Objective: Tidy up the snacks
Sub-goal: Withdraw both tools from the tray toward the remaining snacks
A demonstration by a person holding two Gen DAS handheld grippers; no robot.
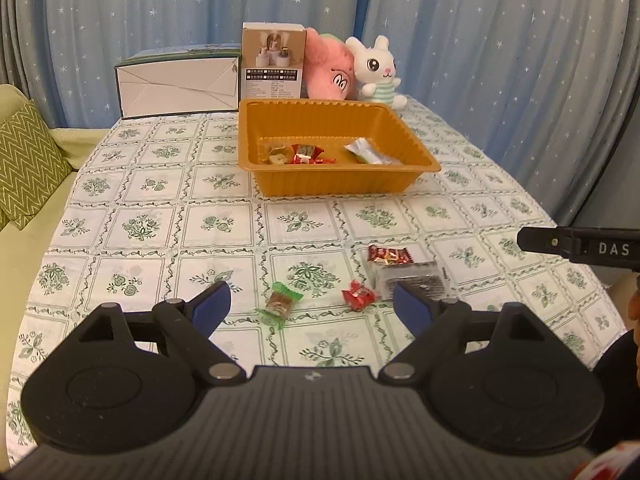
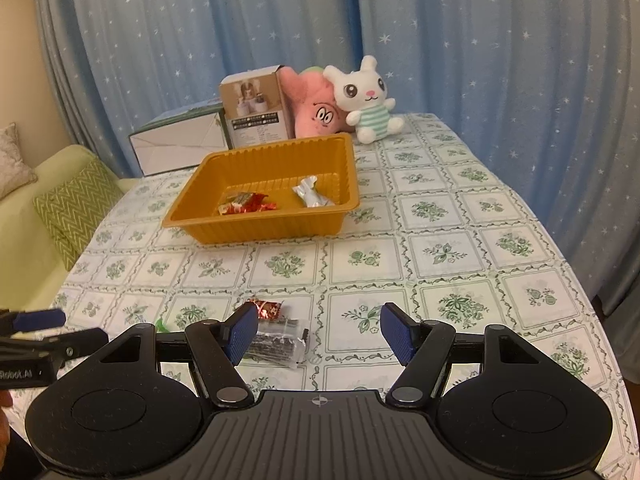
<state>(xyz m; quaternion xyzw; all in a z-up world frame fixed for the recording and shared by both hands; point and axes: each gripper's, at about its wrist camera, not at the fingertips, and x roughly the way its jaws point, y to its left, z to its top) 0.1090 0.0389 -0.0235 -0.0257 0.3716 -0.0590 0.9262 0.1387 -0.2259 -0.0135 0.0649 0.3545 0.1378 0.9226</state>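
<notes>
Four snacks loose on table (image 1: 168, 216): green candy (image 1: 280, 303), red candy (image 1: 359, 295), red bar (image 1: 390, 255) touching dark pack (image 1: 412, 278). Tray (image 1: 320, 190) farther back holds several snacks. Left gripper (image 1: 311, 305) spread, empty; right gripper (image 2: 318, 330) spread, empty.

Legible text, left wrist view: white capitals "DAS" on the black body of the right gripper (image 1: 524, 239) entering from the right edge; lettering cut off by the frame.

Right wrist view: white "Robot.AI" on the left gripper (image 2: 60, 317), first letters blurred.

Product box (image 1: 273, 63): rows of print, too small to read.
</notes>
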